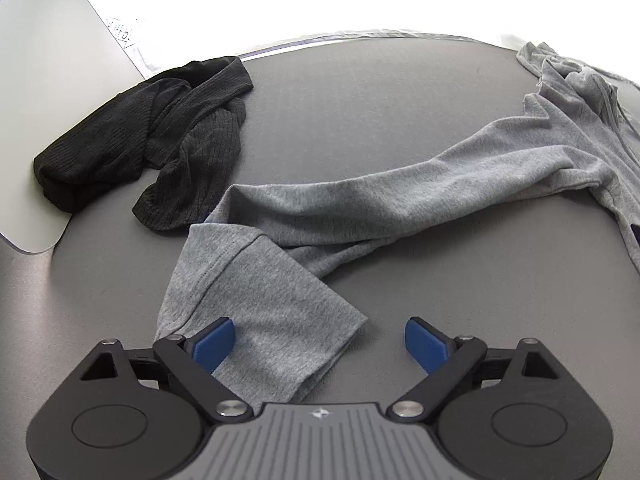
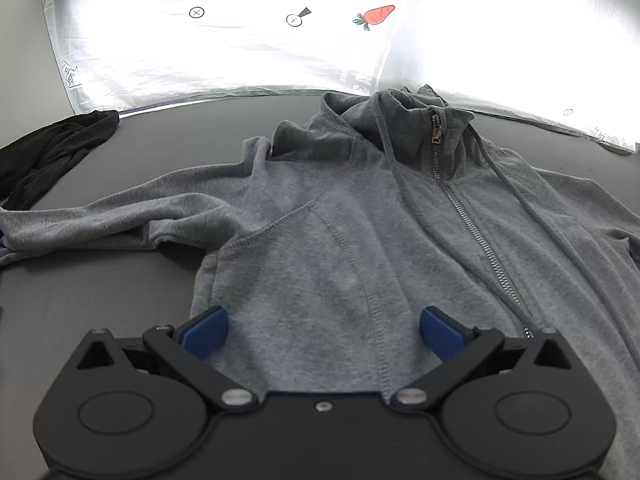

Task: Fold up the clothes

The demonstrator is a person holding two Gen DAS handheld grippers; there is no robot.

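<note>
Two close, downward-tilted wrist views, both on the grey hoodie (image 1: pixel 400 200).

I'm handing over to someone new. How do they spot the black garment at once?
Start from the dark grey table with the white carrot-print cloth behind it. The black garment lies bunched at the table's far left, beside the grey hoodie sleeve's cuff. It is ribbed, crumpled and zipless; the hoodie is spread out.

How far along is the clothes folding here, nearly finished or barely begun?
Barely begun, by the look of it. Done: the grey zip-up hoodie lies spread front-up, zipped, on the dark grey mat. In hand: nothing; the left gripper is open over the hoodie's sleeve cuff, the right gripper open over its body. Left: every fold, plus the crumpled black ribbed garment.
</note>
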